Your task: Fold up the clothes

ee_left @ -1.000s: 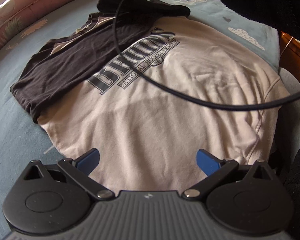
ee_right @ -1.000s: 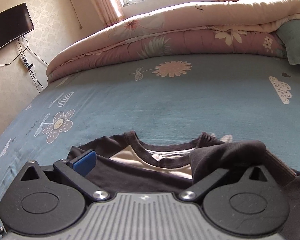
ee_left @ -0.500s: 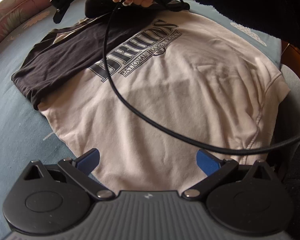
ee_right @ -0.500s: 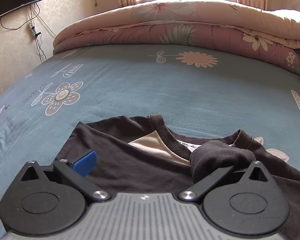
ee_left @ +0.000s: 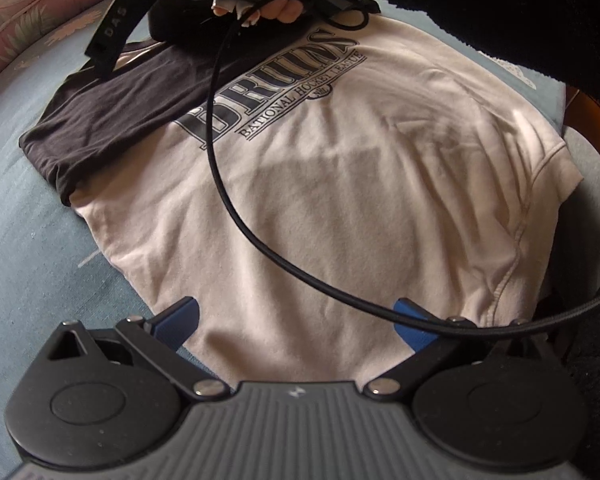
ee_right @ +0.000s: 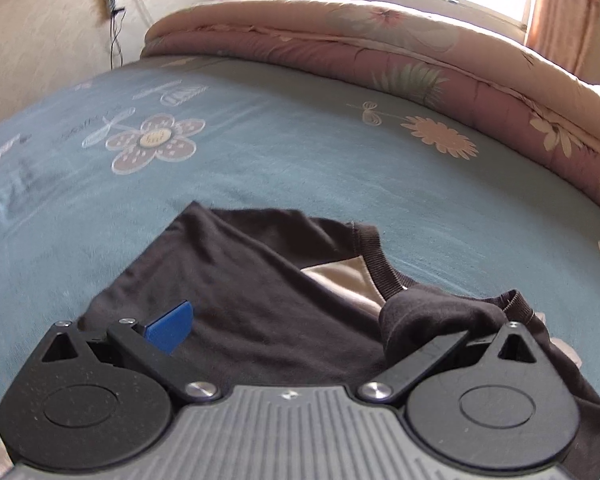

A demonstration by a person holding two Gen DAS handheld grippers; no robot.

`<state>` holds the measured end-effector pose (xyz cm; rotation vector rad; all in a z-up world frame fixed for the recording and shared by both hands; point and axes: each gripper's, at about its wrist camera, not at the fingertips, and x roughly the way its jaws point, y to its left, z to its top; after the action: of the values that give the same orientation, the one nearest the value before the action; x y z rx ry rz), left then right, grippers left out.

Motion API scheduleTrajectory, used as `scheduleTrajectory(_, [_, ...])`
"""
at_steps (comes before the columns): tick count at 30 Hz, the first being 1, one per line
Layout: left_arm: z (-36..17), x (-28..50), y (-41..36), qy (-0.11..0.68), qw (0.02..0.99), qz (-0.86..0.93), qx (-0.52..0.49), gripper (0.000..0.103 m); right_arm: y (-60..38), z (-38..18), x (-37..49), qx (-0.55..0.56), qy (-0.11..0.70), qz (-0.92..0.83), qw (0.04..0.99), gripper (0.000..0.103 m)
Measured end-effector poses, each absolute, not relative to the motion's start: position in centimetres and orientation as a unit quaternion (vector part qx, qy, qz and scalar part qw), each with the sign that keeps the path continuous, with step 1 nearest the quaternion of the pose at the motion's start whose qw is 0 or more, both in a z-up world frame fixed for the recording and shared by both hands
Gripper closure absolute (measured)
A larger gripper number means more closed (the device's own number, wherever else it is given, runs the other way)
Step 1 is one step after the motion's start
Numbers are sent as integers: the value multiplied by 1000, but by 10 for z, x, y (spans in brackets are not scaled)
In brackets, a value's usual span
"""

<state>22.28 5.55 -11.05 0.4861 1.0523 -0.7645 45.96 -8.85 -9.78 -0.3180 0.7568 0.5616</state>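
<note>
The right gripper [ee_right: 300, 320] has carried the bunched black cotton sleeve [ee_right: 431, 316] leftward across the cream-and-black printed shirt [ee_left: 339, 184].

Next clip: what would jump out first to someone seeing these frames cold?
The cream shirt with the dark "BRUINS" print, spread over the blue bedsheet, one dark sleeve folded across its chest. A black cable loops over it, and a hand holds the right claw at the collar. The left claw hangs open over the hem.
</note>
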Motion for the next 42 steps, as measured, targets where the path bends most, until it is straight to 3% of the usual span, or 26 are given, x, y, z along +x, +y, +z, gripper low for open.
scheduleTrajectory(8, [-109, 220, 61, 485, 775, -347, 212, 1, -59, -122, 458, -235, 394, 250, 853, 0])
scheduleTrajectory(21, [-106, 211, 75, 477, 786, -344, 190, 1, -80, -114, 464, -86, 487, 242, 835, 0])
scheduleTrajectory(28, [-105, 208, 77, 472, 792, -342, 179, 1, -155, -128, 472, 214, 484, 280, 801, 0])
scheduleTrajectory(33, [-103, 206, 78, 466, 797, -345, 171, 1, -178, -137, 486, 355, 486, 265, 753, 0])
scheduleTrajectory(42, [-87, 197, 80, 455, 796, -376, 135, 1, -147, -108, 485, 136, 523, 198, 818, 0])
